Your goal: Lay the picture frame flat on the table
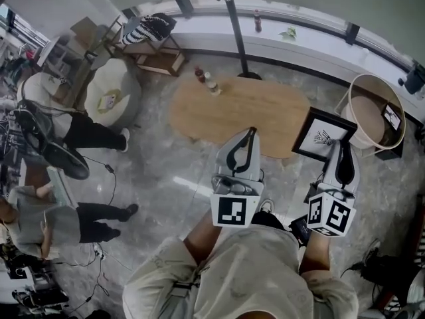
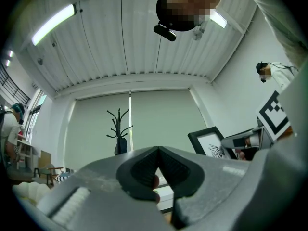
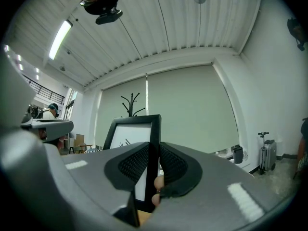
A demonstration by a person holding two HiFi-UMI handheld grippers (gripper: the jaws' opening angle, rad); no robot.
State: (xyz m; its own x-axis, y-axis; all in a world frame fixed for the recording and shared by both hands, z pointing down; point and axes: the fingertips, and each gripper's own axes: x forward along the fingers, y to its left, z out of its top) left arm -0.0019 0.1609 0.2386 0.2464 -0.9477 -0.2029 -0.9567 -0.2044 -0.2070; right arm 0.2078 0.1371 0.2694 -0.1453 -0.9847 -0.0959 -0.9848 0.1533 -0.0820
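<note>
The black picture frame (image 1: pixel 317 134), with a white mat and a small dark drawing, is held up off the table at the right end of the oval wooden table (image 1: pixel 219 115). My right gripper (image 1: pixel 342 145) is shut on the frame's right edge. In the right gripper view the frame (image 3: pixel 129 137) stands upright, its edge pinched between the pads (image 3: pixel 171 165) of my right gripper (image 3: pixel 155 150). My left gripper (image 1: pixel 251 133) hovers over the table's near edge, shut with nothing in it. In the left gripper view its jaws (image 2: pixel 158 150) meet, and the frame (image 2: pixel 211 142) shows to the right.
Two bottles (image 1: pixel 206 80) stand at the table's far edge. A coat stand (image 1: pixel 234 25) rises behind it. A round tub-like side table (image 1: pixel 364 85) holding a small screen (image 1: pixel 392 116) is at the right. Beanbags, a fan and people are at the left.
</note>
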